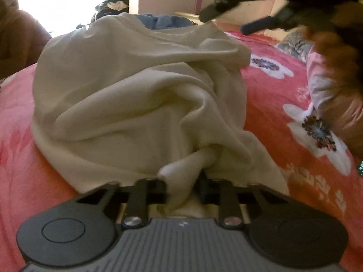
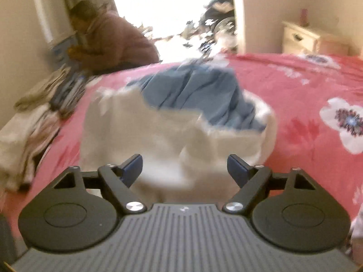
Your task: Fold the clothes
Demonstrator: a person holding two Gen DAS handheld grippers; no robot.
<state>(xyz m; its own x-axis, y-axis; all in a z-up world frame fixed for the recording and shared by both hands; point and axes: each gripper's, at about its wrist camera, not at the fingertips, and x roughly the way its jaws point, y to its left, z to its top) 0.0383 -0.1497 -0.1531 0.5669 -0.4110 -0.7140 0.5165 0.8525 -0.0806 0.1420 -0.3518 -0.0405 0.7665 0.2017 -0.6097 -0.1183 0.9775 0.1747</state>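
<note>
Left gripper (image 1: 181, 185) clamped on near edge of cream garment (image 1: 136, 86), heaped on bed (image 1: 276, 104). Right gripper (image 2: 185, 170) nearby, jaws apart, empty, garment directly ahead.

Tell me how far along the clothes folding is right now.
Done: a stack of folded clothes sits at the bed's edge. In hand: the left gripper pinches the crumpled cream garment; the right gripper hovers open. Left: folding that garment, then the blue one behind it.
</note>
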